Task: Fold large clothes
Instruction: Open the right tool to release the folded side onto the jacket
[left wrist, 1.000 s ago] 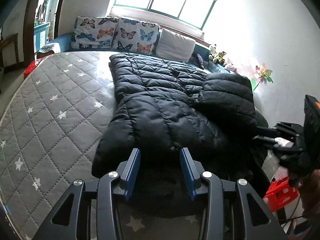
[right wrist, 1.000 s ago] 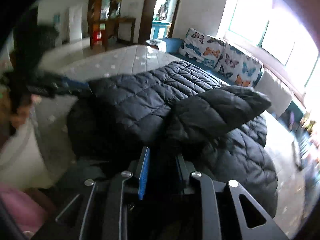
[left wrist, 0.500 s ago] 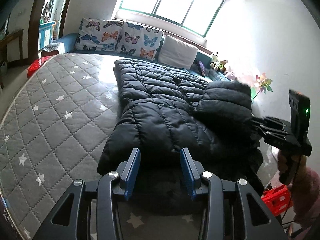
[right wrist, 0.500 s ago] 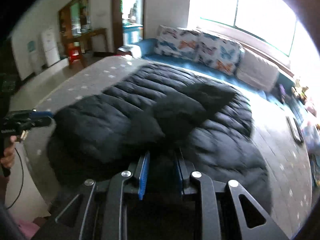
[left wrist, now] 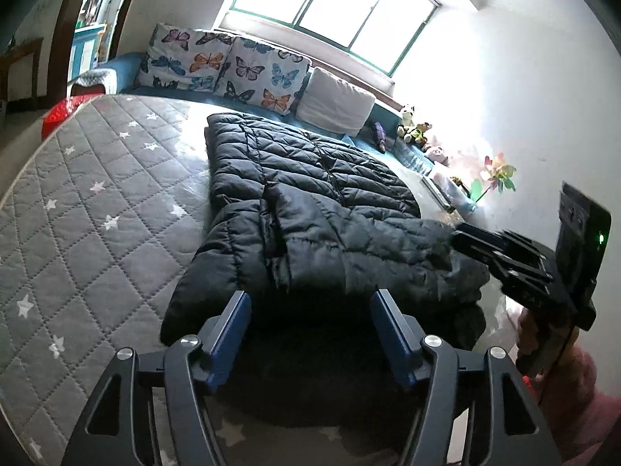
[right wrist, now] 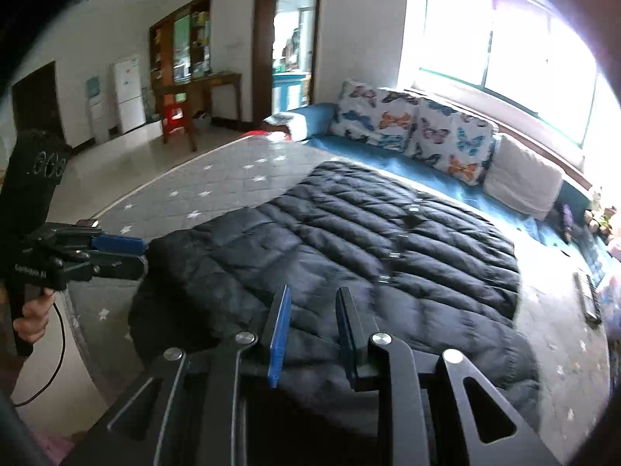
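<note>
A black quilted puffer jacket [left wrist: 310,194] lies spread on the grey star-print mattress [left wrist: 97,213], one sleeve [left wrist: 349,233] folded across its near part. My left gripper [left wrist: 312,330] hovers at the jacket's near hem with its jaws opening wide; dark fabric lies under them and the pads do not press on it. In the right wrist view the jacket [right wrist: 388,252] fills the middle and the left gripper [right wrist: 143,254] stands at its left corner. My right gripper [right wrist: 312,326] keeps a narrow gap with jacket fabric in it, and its tips [left wrist: 456,235] meet the sleeve end.
Butterfly cushions [left wrist: 225,66] and a white pillow [left wrist: 337,105] line the far side under the window. Plush toys [left wrist: 415,128] and a pinwheel [left wrist: 498,174] stand by the right wall. A hand [right wrist: 33,314] holds the left gripper. A doorway [right wrist: 291,39] and wooden furniture [right wrist: 186,58] lie beyond.
The left jaws have spread much wider. The sleeve that bulged up at the jacket's right side now lies flat across it. The right gripper has come nearer along the right edge.
</note>
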{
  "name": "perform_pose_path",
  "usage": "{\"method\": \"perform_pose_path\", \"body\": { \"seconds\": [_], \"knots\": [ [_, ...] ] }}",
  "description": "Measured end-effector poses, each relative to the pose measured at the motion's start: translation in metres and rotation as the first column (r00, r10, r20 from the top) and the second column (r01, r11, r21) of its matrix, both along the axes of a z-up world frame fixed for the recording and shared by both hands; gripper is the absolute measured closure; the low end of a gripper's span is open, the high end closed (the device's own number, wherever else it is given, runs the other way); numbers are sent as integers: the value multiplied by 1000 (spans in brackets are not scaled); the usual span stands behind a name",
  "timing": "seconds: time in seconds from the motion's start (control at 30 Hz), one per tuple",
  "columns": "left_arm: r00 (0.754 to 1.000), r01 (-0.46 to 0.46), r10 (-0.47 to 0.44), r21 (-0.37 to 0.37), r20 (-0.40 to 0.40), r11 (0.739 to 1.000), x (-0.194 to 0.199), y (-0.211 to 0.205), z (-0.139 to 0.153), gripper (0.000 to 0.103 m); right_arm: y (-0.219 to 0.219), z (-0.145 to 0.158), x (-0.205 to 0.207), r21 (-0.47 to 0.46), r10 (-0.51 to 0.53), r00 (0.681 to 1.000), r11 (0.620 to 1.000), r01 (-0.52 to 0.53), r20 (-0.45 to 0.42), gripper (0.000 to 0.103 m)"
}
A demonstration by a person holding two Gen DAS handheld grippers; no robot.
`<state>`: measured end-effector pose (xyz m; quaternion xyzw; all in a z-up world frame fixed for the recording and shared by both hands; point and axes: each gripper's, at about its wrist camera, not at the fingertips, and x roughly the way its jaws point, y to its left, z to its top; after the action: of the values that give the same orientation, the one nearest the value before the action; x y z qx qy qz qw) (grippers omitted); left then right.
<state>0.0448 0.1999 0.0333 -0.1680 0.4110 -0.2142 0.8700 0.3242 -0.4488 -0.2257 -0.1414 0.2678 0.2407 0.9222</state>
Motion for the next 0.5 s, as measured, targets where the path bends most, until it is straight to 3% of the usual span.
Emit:
{"method": "perform_pose_path", "body": {
  "seconds": [0.13,0.2,0.27,0.33,0.5],
  "knots": [
    [1000,11,-12,14,19,1000,15,-15,3,37,-42,3,6,-1,-121,993,993,121,-1,76],
    [999,16,-19,72,40,997,20,-27,4,50,-67,4,10,13,-185,983,983,185,-14,76],
    [998,4,-13,162,55,987,26,-37,4,81,-91,5,13,35,-242,970,969,243,-26,76],
    [998,-11,-1,199,59,980,30,-40,5,93,-109,6,17,49,-291,956,955,293,-38,76],
    [988,-94,61,237,145,967,28,-34,28,96,-148,1,32,106,-364,926,922,373,-100,76]
  ]
}}
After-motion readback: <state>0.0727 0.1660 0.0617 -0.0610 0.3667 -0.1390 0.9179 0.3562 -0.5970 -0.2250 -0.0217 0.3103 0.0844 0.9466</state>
